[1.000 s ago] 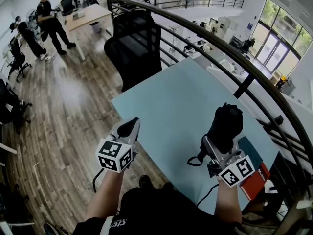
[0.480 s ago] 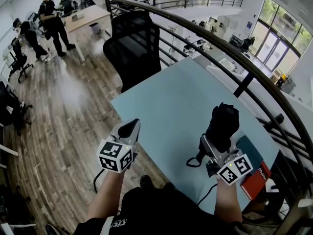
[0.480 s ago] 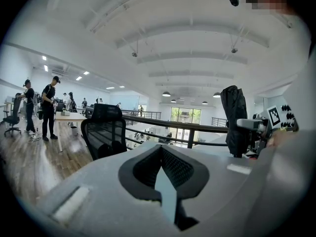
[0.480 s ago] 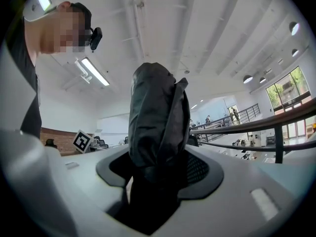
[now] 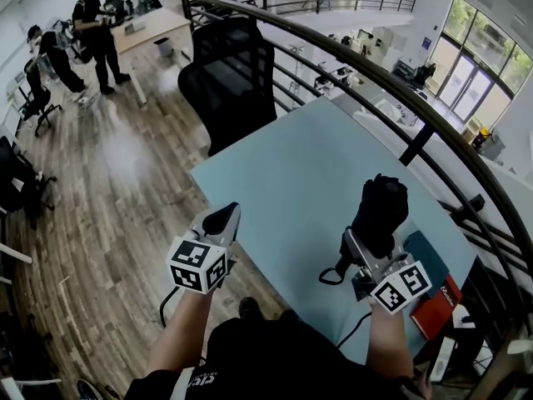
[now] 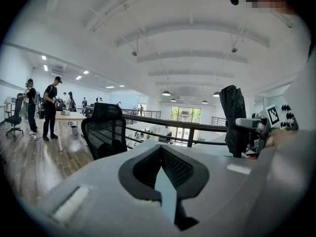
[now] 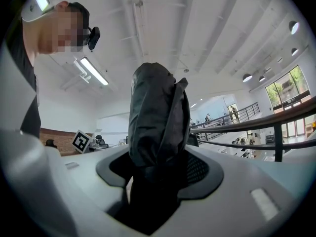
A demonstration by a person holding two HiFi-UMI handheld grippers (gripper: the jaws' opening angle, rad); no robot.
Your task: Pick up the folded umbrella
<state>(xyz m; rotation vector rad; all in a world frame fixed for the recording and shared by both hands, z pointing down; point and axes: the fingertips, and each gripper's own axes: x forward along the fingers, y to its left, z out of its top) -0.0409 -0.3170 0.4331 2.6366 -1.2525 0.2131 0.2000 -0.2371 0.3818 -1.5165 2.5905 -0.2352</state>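
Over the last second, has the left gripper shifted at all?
No. The left gripper sits at the same spot over the near left edge of the light blue table, just below the table's corner, as in the earlier head views.

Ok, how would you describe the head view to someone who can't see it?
Seen from above, the right gripper clamps a black folded umbrella upright over a pale blue table. The left gripper is empty beside it, with a black office chair and a railing beyond.
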